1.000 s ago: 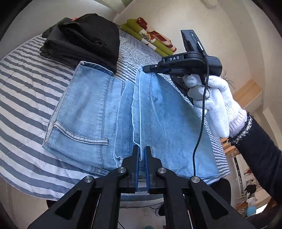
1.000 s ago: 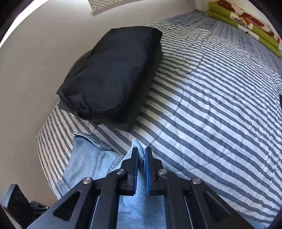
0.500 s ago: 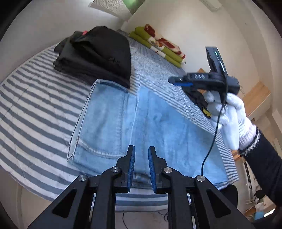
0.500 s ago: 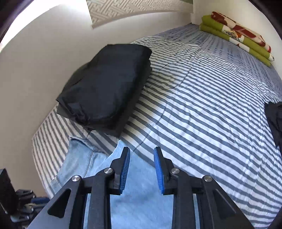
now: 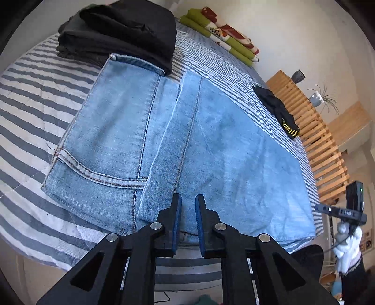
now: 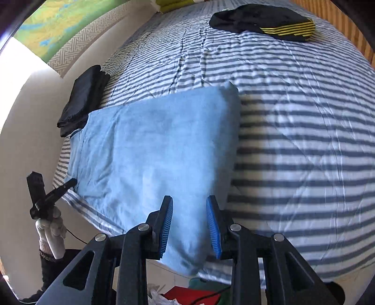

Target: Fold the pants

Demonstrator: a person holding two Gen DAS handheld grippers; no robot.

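Observation:
Light blue jeans lie folded on the striped bed, the legs laid over the seat and back pocket. My left gripper hovers over the jeans' near edge; its jaws stand a little apart and are closing, with no cloth pinched between them. In the right wrist view the jeans show their smooth folded end. My right gripper hangs open above the near right corner of that fold, holding nothing. A white-gloved hand carries the right gripper's body at the far right.
A stack of folded black clothes touches the jeans' waistband end. A black garment with yellow stripes lies farther along the bed. A green and red blanket sits by the wall. A slatted wooden frame borders the bed.
Both grippers were shut on the jeans' hem and have let go. The right gripper swung far away, to the jeans' folded end. The left one dropped closer to the denim.

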